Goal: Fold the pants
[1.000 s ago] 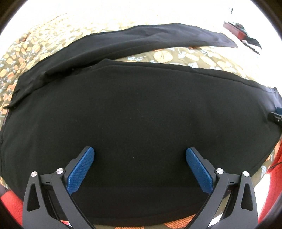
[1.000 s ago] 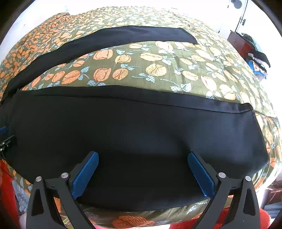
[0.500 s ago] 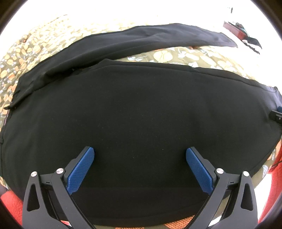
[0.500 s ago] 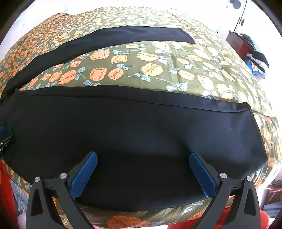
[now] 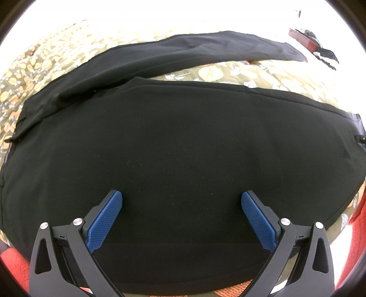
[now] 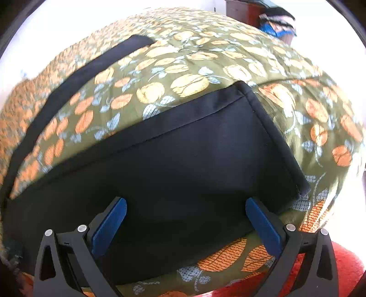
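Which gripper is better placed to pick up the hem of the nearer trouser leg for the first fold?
Right. The right gripper is open near the nearer leg's hem; the left gripper, also open, faces the wide upper part.

Blown-out glare up top; fisheye-bent edges; right view motion-blurred.

Pants spread flat on my bedspread, one gripper over each end.

My left gripper point(image 5: 181, 219) hangs over the pants point(image 5: 183, 146)' wide upper part, jaws apart; the far leg point(image 5: 205, 49) runs toward 1 o'clock, the bedspread point(image 5: 210, 73) showing between the legs; my right gripper point(image 6: 185, 225) hangs spread over the near leg point(image 6: 183, 160), its hem point(image 6: 274, 134) at 2 o'clock; furniture point(image 6: 242, 10) stands behind at 12.
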Demonstrator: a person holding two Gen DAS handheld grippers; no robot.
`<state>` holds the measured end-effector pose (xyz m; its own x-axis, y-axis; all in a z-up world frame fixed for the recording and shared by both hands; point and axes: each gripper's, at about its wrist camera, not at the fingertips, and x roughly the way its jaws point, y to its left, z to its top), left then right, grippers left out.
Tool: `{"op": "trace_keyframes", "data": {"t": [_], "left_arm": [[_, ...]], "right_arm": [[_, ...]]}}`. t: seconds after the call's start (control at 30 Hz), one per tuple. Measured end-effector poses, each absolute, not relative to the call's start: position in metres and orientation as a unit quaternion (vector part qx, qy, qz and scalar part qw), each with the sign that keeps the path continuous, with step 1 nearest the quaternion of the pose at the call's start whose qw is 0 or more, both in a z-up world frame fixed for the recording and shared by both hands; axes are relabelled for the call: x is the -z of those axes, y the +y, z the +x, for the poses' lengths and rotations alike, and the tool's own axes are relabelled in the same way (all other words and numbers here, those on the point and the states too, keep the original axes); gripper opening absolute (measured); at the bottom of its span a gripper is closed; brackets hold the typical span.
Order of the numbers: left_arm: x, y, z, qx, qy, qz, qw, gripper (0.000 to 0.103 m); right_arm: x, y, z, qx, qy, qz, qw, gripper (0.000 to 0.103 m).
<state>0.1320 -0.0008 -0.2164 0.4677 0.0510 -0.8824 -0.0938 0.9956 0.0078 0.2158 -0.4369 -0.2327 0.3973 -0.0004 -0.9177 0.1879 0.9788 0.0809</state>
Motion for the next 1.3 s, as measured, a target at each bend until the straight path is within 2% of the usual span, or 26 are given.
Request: {"op": "trace_keyframes", "data": {"t": [0.23,0.4,0.53,0.67,1.3], "left_arm": [[0.216,0.000,0.131,-0.040,0.512,-0.022,0.858,0.103],[0.207,0.002,0.131,-0.035,0.514,-0.035,0.856,0.102],[0.198,0.010,0.130,-0.034,0.503,-0.056,0.862,0.102],[0.199,0.016,0.129,-0.037,0.500,-0.065,0.863,0.102],[0.185,0.035,0.135,-0.062,0.478,-0.069,0.873,0.102]], "right_arm": [[0.225,-0.431,0.215,0.074,0.550,0.076,0.828,0.103],[0.192,-0.387,0.210,0.109,0.566,-0.023,0.817,0.103],[0.146,-0.321,0.210,0.068,0.504,-0.121,0.852,0.103],[0.122,-0.277,0.222,0.043,0.464,-0.166,0.869,0.103],[0.105,-0.216,0.238,0.030,0.393,-0.275,0.877,0.103]]}}
